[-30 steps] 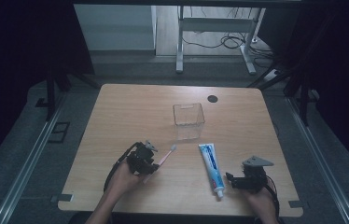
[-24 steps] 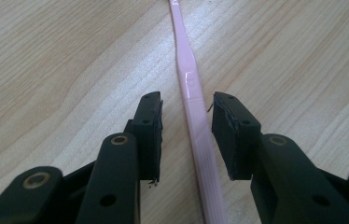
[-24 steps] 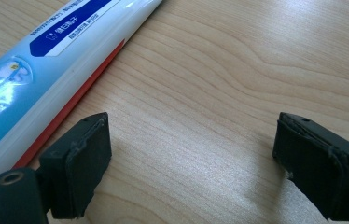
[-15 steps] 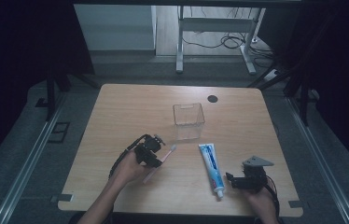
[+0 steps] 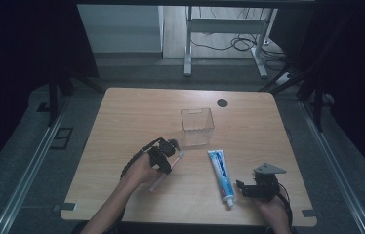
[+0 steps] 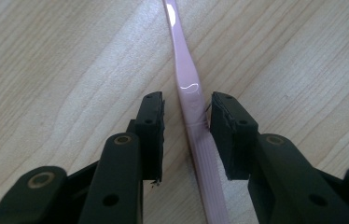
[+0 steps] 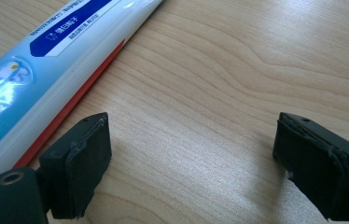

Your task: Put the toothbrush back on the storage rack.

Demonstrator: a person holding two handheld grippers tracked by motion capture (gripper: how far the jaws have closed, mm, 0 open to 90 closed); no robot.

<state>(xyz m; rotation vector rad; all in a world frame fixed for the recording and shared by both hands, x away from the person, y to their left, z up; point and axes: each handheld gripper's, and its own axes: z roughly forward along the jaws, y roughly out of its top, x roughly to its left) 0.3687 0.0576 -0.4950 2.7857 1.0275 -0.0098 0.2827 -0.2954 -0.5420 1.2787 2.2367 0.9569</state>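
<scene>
Right gripper (image 5: 243,188) rests near the table's (image 5: 122,117) front right corner, matte black jaws wide apart on bare pale wood grain, glossy blue-white toothpaste tube (image 5: 220,174) just beside. Left gripper (image 5: 170,155), mid-table toward the front edge, has shifted rightward toward the clear square box (image 5: 197,126) beyond. Its jaws flank the smooth pink toothbrush (image 6: 189,88); one pad touches the handle, the other stands apart.
</scene>
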